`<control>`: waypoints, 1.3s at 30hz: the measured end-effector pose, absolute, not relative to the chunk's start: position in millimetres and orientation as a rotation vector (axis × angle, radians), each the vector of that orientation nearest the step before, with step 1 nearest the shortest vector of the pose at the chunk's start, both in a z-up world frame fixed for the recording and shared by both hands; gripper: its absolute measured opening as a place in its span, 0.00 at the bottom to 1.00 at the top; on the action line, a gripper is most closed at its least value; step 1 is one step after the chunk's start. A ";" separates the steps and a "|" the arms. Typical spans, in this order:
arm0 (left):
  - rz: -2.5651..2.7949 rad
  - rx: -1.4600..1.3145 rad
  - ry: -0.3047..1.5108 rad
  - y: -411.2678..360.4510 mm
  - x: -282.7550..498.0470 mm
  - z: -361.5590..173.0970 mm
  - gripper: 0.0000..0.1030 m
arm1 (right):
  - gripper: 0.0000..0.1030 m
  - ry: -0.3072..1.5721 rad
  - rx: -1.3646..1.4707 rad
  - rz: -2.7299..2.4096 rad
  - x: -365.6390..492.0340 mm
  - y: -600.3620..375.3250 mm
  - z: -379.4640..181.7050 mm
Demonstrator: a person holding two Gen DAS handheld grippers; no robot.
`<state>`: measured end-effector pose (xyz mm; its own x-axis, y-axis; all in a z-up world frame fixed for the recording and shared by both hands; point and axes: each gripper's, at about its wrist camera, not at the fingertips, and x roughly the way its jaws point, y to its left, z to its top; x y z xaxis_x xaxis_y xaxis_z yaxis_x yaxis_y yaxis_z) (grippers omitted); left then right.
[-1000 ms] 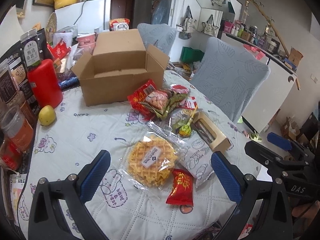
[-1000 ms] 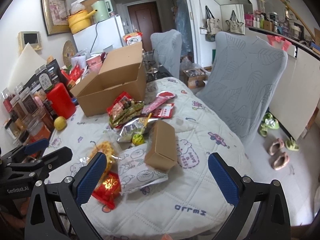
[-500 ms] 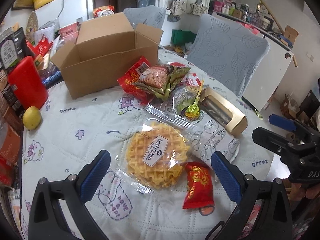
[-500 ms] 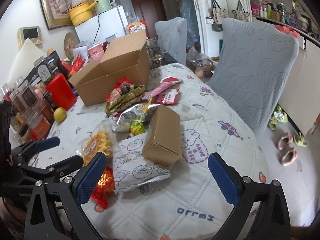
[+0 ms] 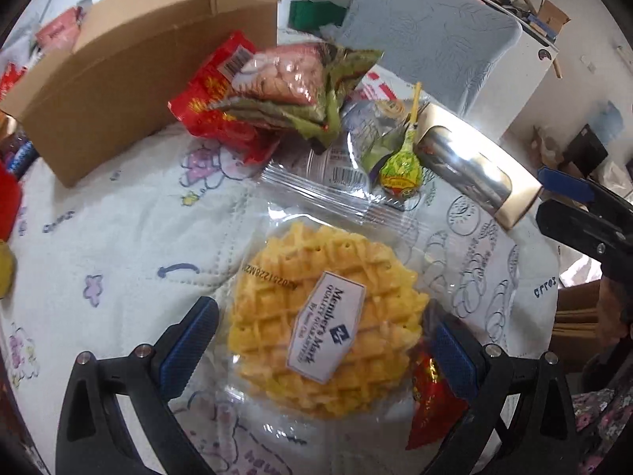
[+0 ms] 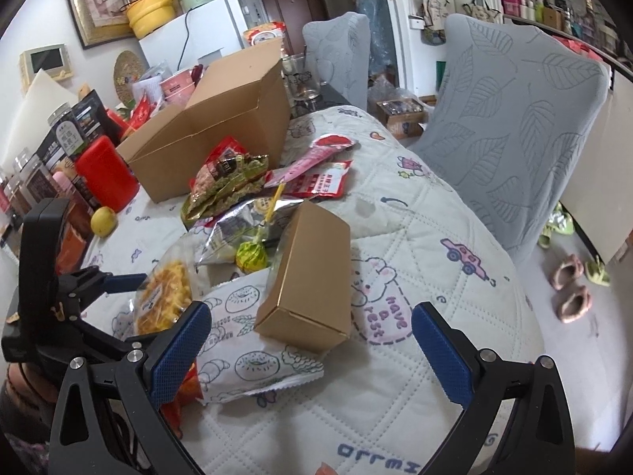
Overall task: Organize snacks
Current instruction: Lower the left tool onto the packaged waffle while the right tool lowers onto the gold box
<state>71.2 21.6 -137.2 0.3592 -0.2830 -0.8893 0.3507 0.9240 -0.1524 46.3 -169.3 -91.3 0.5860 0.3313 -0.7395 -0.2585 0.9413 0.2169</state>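
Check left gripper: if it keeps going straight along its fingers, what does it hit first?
Most likely the bagged waffle: the open left gripper straddles it, fingers either side. Depth to the pack is unclear from this view.

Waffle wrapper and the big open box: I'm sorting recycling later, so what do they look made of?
The waffle wrapper looks like thin clear plastic film: glossy, crinkled, with the waffle visible through it. The big open box looks like plain brown corrugated cardboard: matte, with folded flaps and creased edges. Its inner fluting isn't visible, so corrugated is a guess.
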 end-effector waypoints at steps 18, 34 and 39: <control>-0.318 -0.023 1.089 37.5 63.5 -133.3 0.76 | 1.00 0.917 0.102 0.344 68.0 -166.5 -100.9; -0.221 -0.153 1.043 76.4 46.7 -101.3 0.76 | 0.70 1.002 0.255 0.344 96.2 -169.4 -125.4; -0.223 -0.158 1.036 69.0 44.0 -104.6 0.76 | 0.51 1.015 0.299 0.360 98.7 -171.5 -127.9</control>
<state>44.0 69.0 -104.6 0.4903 -0.2568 -0.8328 0.1081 0.9661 -0.2343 98.7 -171.5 -127.9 0.4778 0.4263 -0.7681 -0.1535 0.9014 0.4049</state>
